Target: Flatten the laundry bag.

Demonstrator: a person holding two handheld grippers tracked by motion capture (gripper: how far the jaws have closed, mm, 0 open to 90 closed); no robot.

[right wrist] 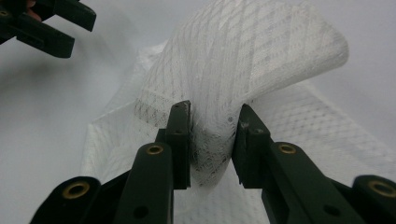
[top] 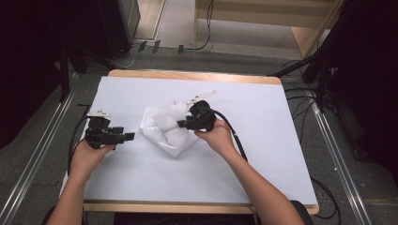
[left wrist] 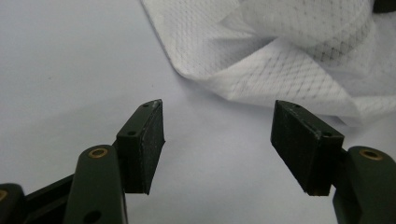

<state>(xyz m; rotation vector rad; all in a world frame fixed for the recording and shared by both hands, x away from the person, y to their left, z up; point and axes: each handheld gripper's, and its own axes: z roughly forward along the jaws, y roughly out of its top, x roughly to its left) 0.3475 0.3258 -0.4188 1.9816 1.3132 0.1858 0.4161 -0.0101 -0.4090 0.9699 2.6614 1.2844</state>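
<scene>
A white mesh cloth [top: 165, 129] lies crumpled near the middle of the surface [top: 263, 154], which is covered in plain white. Part of the cloth rests flat, with its lower corner pointing toward the person; another part is gathered up into a raised fold [right wrist: 261, 60] with a faint diamond pattern across it.

The right claw [top: 180, 124] has that fold bunched between its jaws. In the right gripper view the two black pads press on the fabric from both sides, set fairly narrow, and the cloth arches up and over above them. The right hand [top: 217, 136] holds this claw just at the right edge of the cloth, pointing left across it.

The left claw [top: 129, 136] sits to the left of the cloth, near it but apart, held low over the surface by the left hand [top: 89, 154]. Its jaws stand wide with nothing between them; in the left gripper view the bare surface shows between the pads, and the folded edge of the cloth [left wrist: 280, 74] lies just beyond them.

A black cable [top: 237, 138] trails from the right claw back along the forearm.
</scene>
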